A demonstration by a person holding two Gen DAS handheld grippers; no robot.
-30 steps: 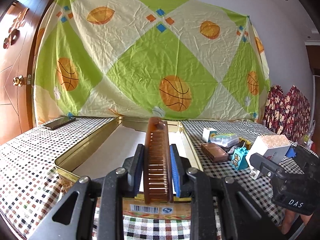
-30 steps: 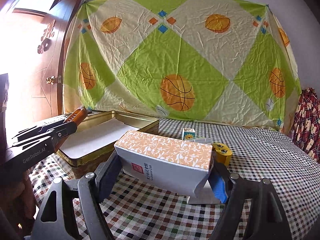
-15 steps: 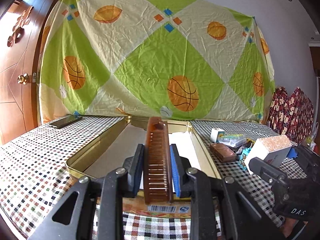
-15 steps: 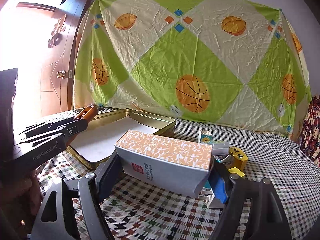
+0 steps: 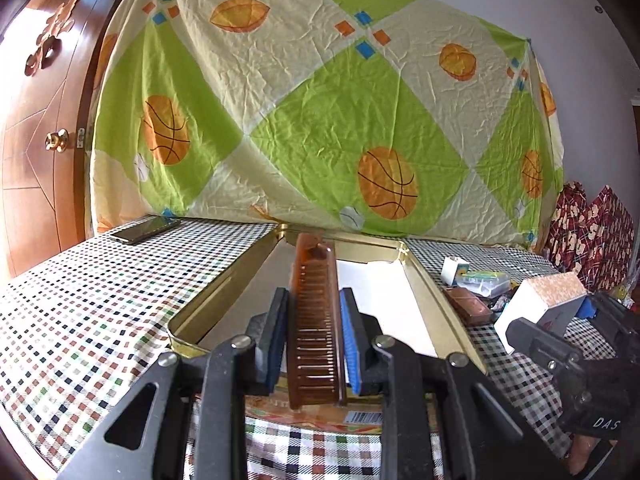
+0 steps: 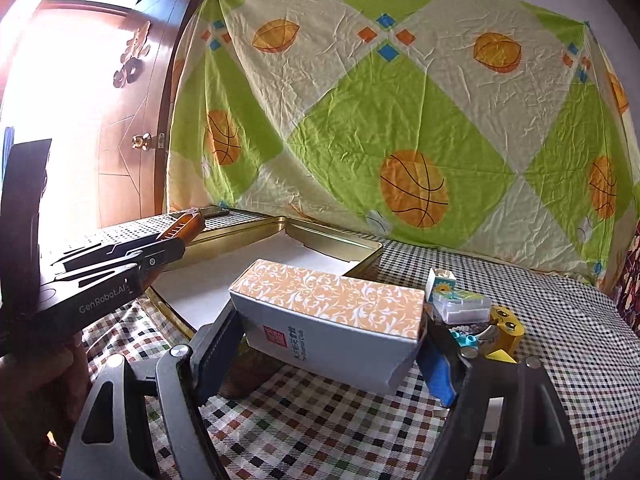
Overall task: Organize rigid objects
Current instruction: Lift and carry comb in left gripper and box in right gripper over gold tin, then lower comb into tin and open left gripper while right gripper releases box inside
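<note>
Fingers (image 5: 276, 336) of the left gripper (image 5: 314, 340) are pressed tight on a brown comb (image 5: 316, 328). The comb stands on its edge between the blue pads and sticks out forward, over the near end of a gold tin tray (image 5: 224, 284). White paper lies on the bottom of the tray.

Fingers (image 6: 218, 344) of the right gripper (image 6: 328, 354) are clamped on a long box (image 6: 332, 320). The box is white with an orange flower pattern on top, and it lies across between the two pads, held up above the worktop (image 6: 320, 432). In the right wrist view the left gripper (image 6: 120, 264) shows on the left side, with the comb tip poking out past the tray rim.

Just behind the box sit small things in a bunch: a little white carton with a sunflower (image 6: 440, 282), a clear plastic case (image 6: 464, 306), a yellow toy (image 6: 506, 326) and a teal block (image 6: 464, 338). A flat brown thing (image 5: 468, 306) lies beside the tray; it may be a small case.

A phone (image 5: 146, 229) lies far off on the checked cloth. A green sheet with basketballs (image 5: 320, 120) hangs behind, next to a wooden door (image 5: 36, 140).
</note>
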